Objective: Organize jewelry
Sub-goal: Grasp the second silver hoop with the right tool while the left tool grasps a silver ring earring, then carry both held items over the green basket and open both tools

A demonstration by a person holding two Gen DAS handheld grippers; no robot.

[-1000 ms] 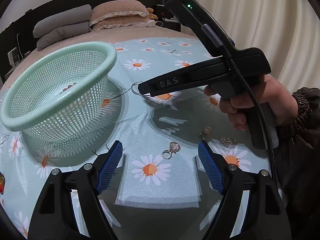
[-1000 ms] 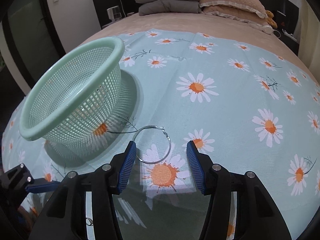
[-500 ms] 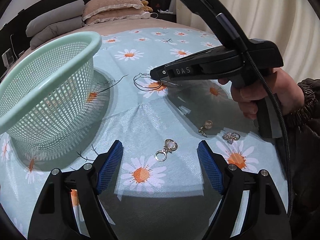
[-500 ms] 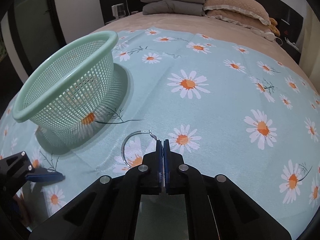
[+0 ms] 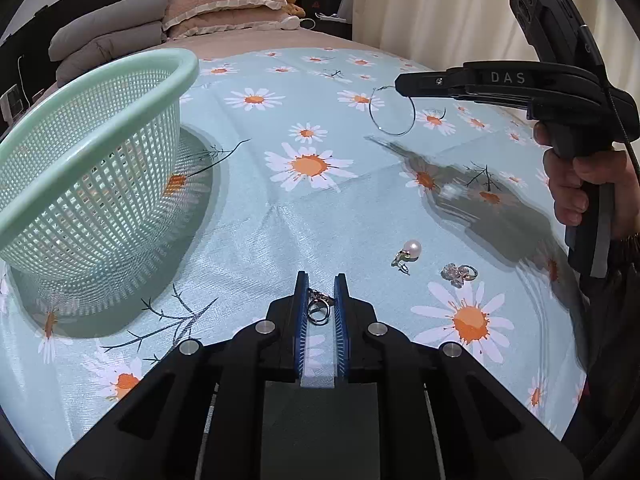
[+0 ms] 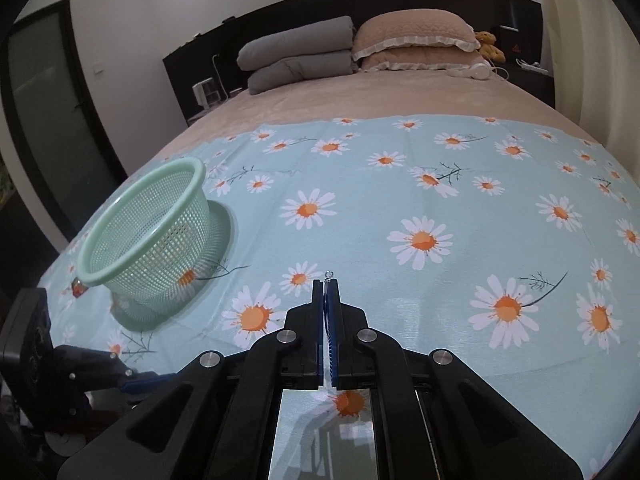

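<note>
My left gripper [image 5: 320, 280] is low over the daisy cloth. Its jaws are closing on a small silver clasp earring [image 5: 319, 312], which fills the narrow gap between the blue pads. My right gripper [image 5: 400, 80] is in the air at the upper right, shut on a large silver hoop earring [image 5: 392, 110] that hangs free above the cloth. In the right wrist view the right gripper [image 6: 329, 285] is shut and only the hoop's tiny eyelet [image 6: 329, 274] pokes out. A mint green mesh basket [image 5: 100, 128] stands at the left.
A pearl earring [image 5: 412, 247] and a sparkly ring [image 5: 459, 273] lie on the cloth [image 5: 248, 240] right of my left gripper. A person's hand [image 5: 576, 188] holds the right gripper's handle. Pillows and folded grey bedding [image 6: 296, 60] sit at the bed's head.
The left jaws have come together around the small earring. The right gripper shut on the hoop, lifted it off the cloth and carried it up and to the right.
</note>
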